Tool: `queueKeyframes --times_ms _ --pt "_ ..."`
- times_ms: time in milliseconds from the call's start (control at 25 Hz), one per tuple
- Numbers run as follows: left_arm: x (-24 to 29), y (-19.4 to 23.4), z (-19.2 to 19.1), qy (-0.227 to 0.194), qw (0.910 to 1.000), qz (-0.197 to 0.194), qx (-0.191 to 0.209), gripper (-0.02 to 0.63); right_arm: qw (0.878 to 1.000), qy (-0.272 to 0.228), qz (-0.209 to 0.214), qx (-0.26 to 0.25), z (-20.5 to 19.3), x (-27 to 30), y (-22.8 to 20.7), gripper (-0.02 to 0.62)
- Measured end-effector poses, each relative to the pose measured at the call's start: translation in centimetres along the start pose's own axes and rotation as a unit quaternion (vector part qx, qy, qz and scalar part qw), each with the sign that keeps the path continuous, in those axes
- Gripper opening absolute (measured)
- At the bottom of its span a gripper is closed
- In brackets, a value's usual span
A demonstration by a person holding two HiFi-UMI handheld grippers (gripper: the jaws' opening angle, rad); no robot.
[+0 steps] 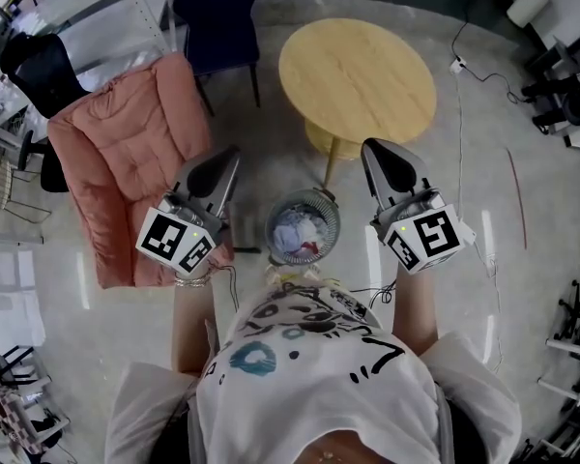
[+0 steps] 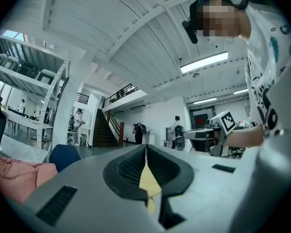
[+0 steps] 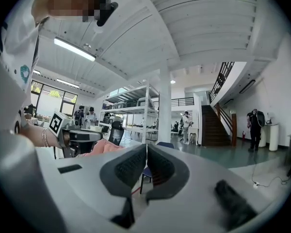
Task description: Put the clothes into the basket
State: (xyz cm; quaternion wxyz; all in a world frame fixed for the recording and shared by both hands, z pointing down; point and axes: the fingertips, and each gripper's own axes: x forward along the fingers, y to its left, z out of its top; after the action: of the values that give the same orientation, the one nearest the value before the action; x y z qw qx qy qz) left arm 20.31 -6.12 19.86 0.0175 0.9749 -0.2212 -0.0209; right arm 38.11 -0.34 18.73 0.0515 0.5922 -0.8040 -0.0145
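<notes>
Nearest, below the person's white printed T-shirt [image 1: 309, 375], the left gripper [image 1: 230, 155] and right gripper [image 1: 371, 147] are both clenched on nothing, jaws pressed together, one on either side of the round grey basket [image 1: 331, 222]. Crumpled pale clothes [image 1: 295, 232] lie inside it. Beyond stand a round wooden table [image 1: 358, 75] and a pink cushioned armchair [image 1: 126, 153].

I am looking down at a round wooden table [image 1: 358, 80] standing near a pink padded armchair [image 1: 126, 153], a dark blue chair [image 1: 217, 17] sitting between them.
</notes>
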Motion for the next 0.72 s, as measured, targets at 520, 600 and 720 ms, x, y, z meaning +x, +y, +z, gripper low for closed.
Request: queueKeyframes --times_ms 520,600,720 --pt "-0.9 -2.0 0.3 0.004 1.0000 -0.002 0.006 0.023 1.000 0.002 0.010 -0.006 0.4 -1.9 0.9 0.026" --pt "-1.0 -2.3 0.1 0.005 1.0000 -0.003 0.006 0.023 1.000 0.002 0.013 -0.007 0.3 -2.2 1.2 0.026" --pt "-1.0 -2.7 0.0 0.007 0.9999 -0.005 0.007 0.023 1.000 0.001 0.015 -0.007 0.2 -2.5 1.2 0.026"
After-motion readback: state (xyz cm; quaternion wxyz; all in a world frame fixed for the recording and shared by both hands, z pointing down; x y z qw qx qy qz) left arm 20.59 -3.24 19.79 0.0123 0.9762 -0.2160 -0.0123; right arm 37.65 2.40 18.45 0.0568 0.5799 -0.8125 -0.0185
